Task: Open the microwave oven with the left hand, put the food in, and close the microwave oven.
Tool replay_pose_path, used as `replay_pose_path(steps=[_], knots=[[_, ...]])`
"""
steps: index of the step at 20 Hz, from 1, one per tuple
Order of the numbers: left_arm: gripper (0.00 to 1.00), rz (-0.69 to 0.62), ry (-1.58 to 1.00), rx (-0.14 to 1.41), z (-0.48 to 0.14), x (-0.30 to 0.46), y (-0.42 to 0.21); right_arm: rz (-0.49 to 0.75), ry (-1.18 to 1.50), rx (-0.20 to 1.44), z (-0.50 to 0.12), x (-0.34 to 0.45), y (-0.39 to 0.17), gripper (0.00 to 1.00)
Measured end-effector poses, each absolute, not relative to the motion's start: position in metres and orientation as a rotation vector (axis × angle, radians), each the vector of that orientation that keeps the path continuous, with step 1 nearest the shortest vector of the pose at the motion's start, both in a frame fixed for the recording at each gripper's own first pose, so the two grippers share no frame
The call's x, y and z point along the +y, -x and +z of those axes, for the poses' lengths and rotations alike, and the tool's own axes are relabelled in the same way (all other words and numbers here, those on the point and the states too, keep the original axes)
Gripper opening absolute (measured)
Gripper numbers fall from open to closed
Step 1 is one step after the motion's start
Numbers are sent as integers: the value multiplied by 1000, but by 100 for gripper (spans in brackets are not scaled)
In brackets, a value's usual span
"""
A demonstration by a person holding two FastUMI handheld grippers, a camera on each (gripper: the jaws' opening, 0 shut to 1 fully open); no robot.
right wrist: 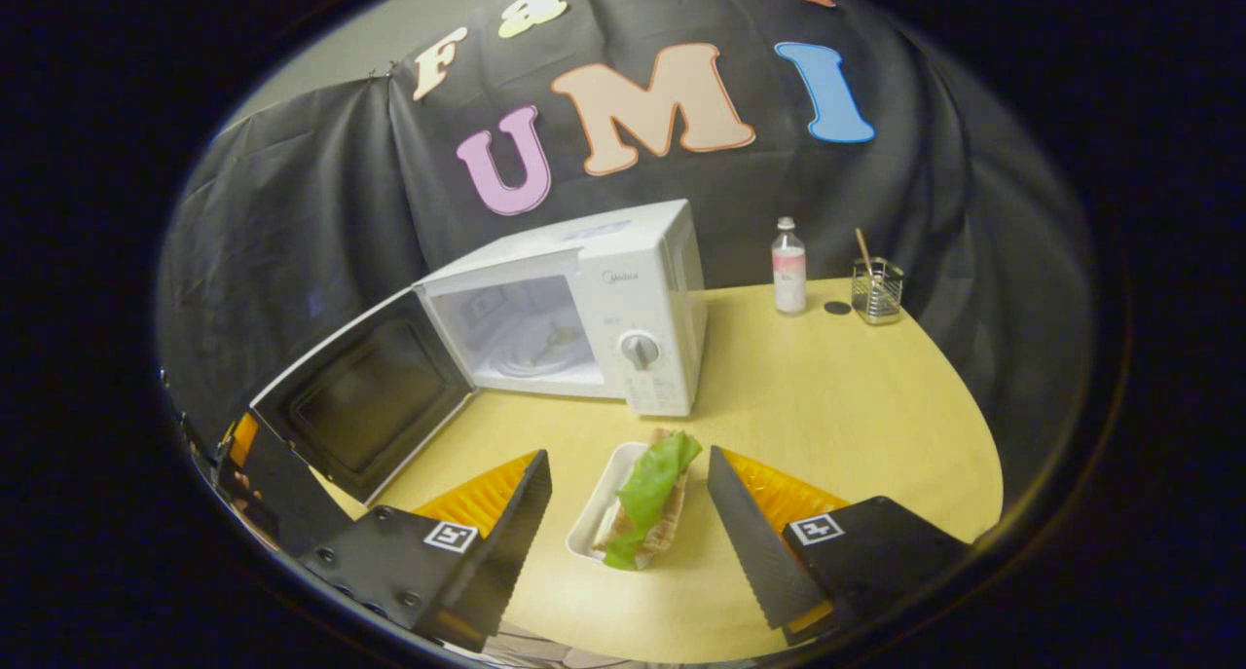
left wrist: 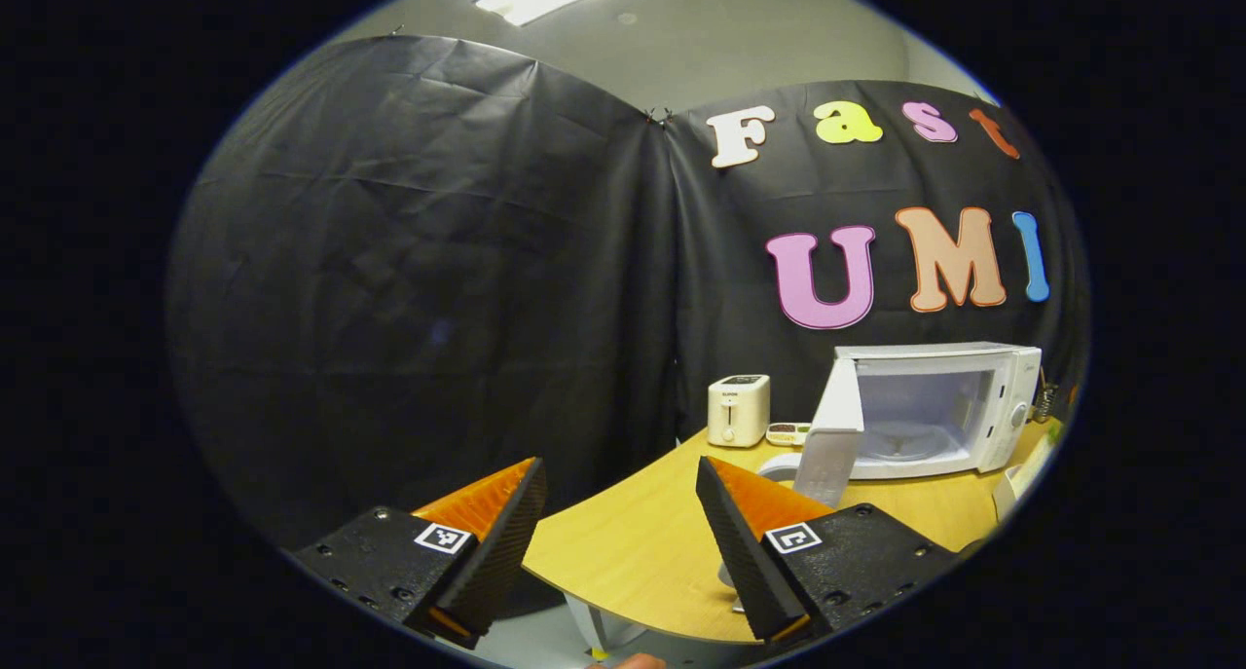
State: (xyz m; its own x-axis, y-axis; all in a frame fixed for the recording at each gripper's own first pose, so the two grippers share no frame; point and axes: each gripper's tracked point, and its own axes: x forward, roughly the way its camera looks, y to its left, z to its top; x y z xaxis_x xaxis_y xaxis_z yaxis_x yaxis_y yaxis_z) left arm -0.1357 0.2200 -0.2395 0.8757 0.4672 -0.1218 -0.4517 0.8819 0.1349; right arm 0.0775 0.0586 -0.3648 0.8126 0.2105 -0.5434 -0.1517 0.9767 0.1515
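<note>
Microwave oven [right wrist: 574, 309] door stands open; food [right wrist: 647, 499] sits on worktop [right wrist: 857, 406] between right tool's [right wrist: 628, 523] spread fingers, ungrasped; left tool [left wrist: 618, 533] open, empty.

The white microwave [right wrist: 584, 309] stands ahead and left of the right gripper [right wrist: 628, 513], its door [right wrist: 355, 406] swung wide open leftward, cavity bare. A lettuce-topped sandwich on a white tray [right wrist: 638, 503] lies between that gripper's spread fingers.
</note>
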Motion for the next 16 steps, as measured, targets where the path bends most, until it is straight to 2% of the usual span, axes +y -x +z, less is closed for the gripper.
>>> replay_pose_path(steps=[1, 2, 5, 6, 7, 11, 12, 14, 15, 16], knots=[[90, 492, -94, 143, -237, 221, 135, 176, -100, 613, -372, 54, -81, 92], [94, 499, -84, 138, -236, 219, 134, 164, -106, 634, -378, 50, -83, 100], [94, 535, -47, 140, -242, 218, 130, 169, -141, 708, -395, 52, -84, 100], [90, 541, -39, 130, -241, 217, 129, 172, -149, 734, -402, 53, -84, 100], [95, 542, -32, 121, -240, 215, 128, 175, -157, 762, -407, 55, -83, 100], [94, 525, -12, 112, -244, 208, 121, 172, -190, 846, -426, 60, -83, 99], [99, 524, -9, 107, -243, 208, 119, 168, -196, 862, -431, 60, -84, 99], [90, 534, -13, 101, -244, 213, 114, 165, -211, 891, -438, 62, -83, 100], [94, 538, -18, 96, -244, 214, 112, 162, -223, 902, -441, 63, -83, 91], [94, 536, -22, 94, -242, 214, 111, 159, -235, 906, -444, 63, -84, 88]])
